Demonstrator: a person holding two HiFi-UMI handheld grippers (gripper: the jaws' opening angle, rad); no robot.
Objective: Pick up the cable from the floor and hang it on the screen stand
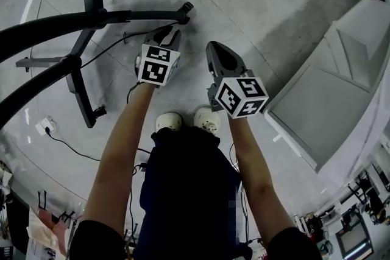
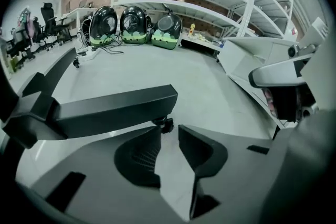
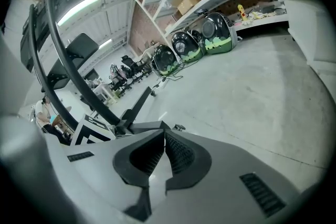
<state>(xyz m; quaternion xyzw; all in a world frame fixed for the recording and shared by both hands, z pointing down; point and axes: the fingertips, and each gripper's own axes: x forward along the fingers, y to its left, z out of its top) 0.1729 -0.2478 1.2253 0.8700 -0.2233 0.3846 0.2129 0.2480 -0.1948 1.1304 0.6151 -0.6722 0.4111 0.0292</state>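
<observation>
In the head view a thin black cable point(image 1: 108, 49) lies on the grey floor and runs under the black screen stand point(image 1: 79, 58) toward my left gripper point(image 1: 172, 30). That gripper hangs low by the stand's castored leg point(image 1: 152, 14), and its jaws stand slightly apart with nothing between them. In the left gripper view the same leg point(image 2: 115, 107) and its castor point(image 2: 167, 125) sit just beyond the left gripper point(image 2: 169, 132). My right gripper point(image 1: 214, 50) is beside it to the right, shut and empty, with the right gripper point(image 3: 163, 135) showing its tips touching.
A second cable with a white plug point(image 1: 44, 126) lies at the lower left. A white ramp-like platform point(image 1: 341, 88) fills the right side. White shelving with domed carrier bags point(image 2: 131, 26) lines the far wall. The person's white shoes point(image 1: 170, 122) stand below the grippers.
</observation>
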